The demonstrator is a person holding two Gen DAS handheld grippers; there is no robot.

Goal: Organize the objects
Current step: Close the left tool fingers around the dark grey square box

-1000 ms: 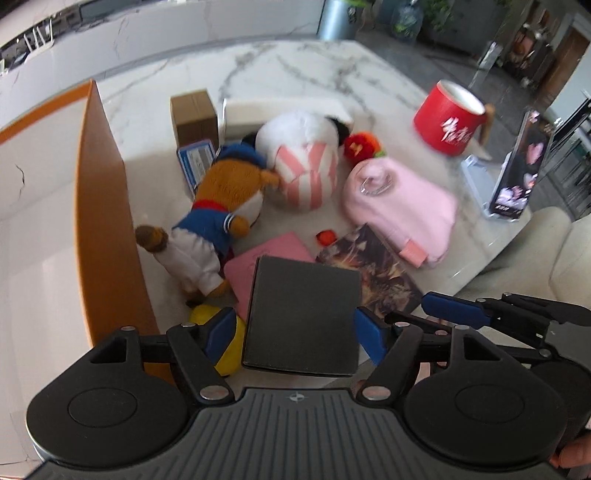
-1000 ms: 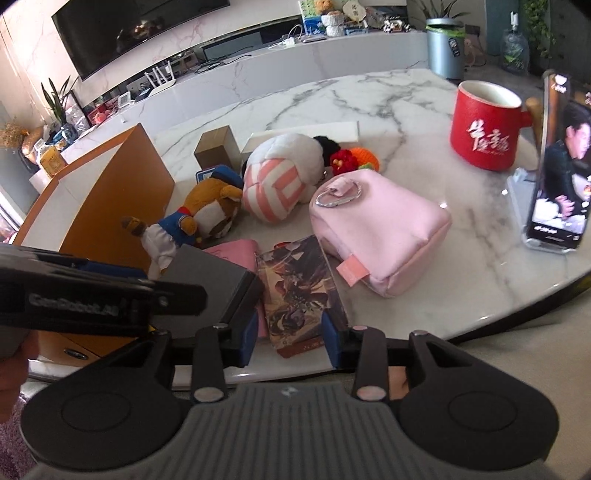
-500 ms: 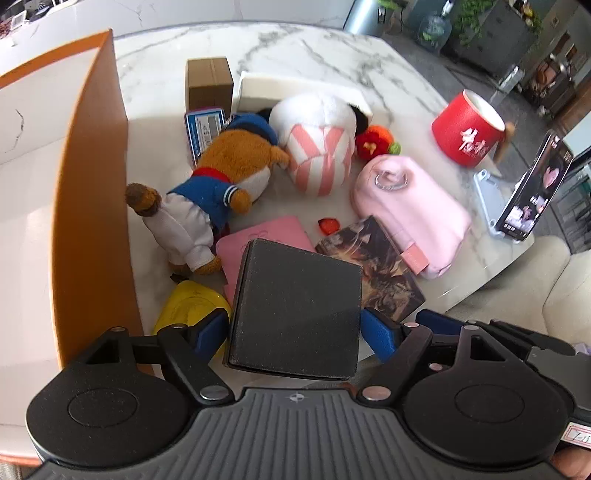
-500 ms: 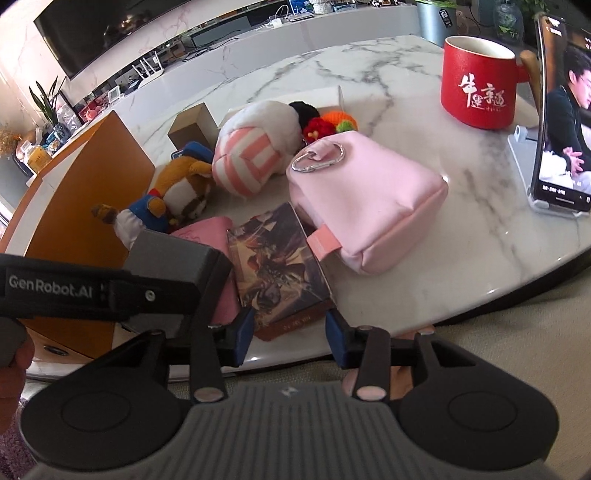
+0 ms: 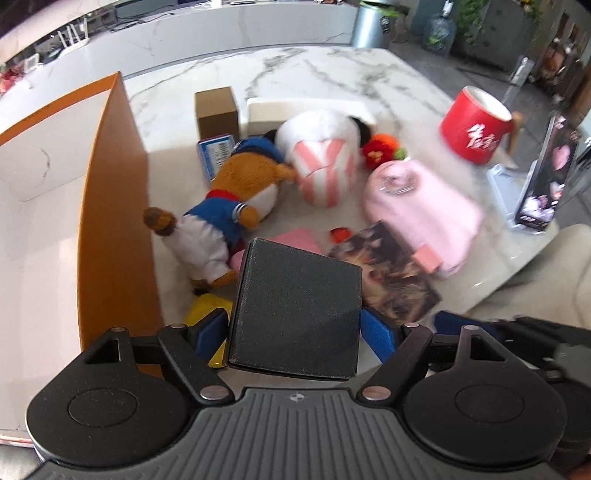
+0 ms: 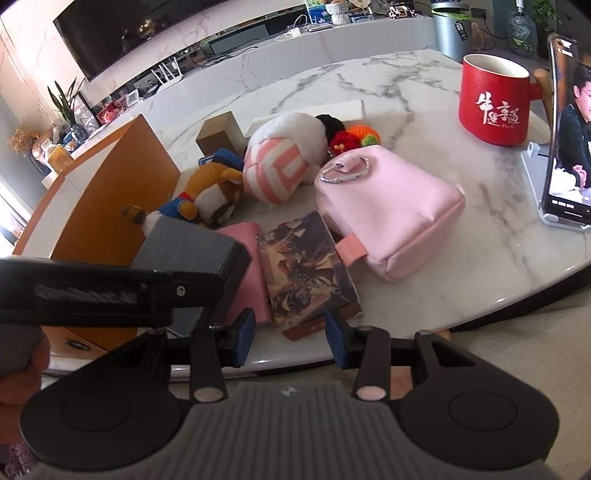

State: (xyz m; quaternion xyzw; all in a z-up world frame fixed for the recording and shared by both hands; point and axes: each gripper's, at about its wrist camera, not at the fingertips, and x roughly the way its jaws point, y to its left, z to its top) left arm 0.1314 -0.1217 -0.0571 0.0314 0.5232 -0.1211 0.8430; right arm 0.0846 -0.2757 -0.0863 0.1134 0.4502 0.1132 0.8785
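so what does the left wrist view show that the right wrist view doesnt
Only the left wrist view shows the yellow item by the orange box wall, the small red piece beside the picture card, and the left hand-held gripper from behind, shut on the black box.

Only the right wrist view shows the wall TV, the phone's screen face-on, and the right hand-held gripper, open and holding nothing.

Both show the black box, pink pouch, red mug, bear plush and orange box.
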